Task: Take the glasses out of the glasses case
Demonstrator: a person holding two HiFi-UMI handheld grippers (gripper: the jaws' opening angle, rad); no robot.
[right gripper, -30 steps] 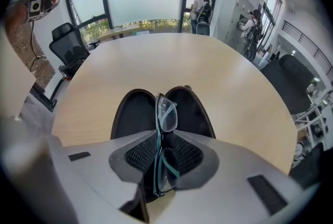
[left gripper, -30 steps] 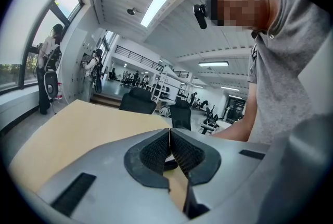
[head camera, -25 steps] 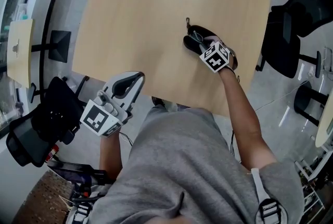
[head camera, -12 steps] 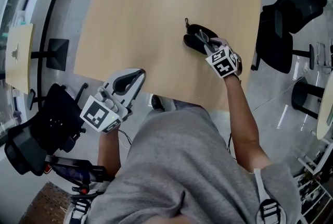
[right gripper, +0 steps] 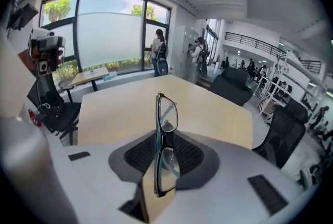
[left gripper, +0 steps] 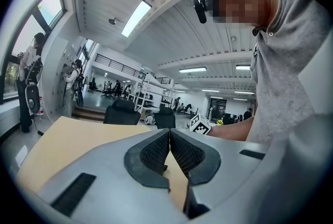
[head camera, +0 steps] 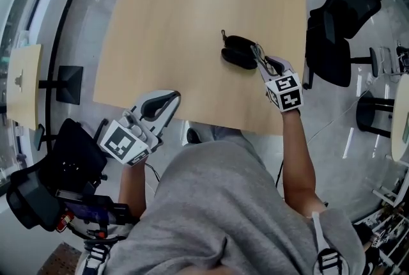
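Glasses (right gripper: 166, 158) removal | my left gripper (head camera: 163, 103), well left of the glasses case (head camera: 236, 53), had its jaws pressed together, empty | my right gripper (head camera: 262, 61), just right of the case, pinched the glasses edge-on | best seemed a firm pinch, no twisting, lenses untouched.

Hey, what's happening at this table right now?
A person stands at a wooden table with a handheld gripper in each hand. The right gripper is shut on the glasses, gripping them around the bridge, and they are out of the case. The black case lies open on the table just beside them. The left gripper is shut and empty, near the table's edge closest to the person and away from the case.
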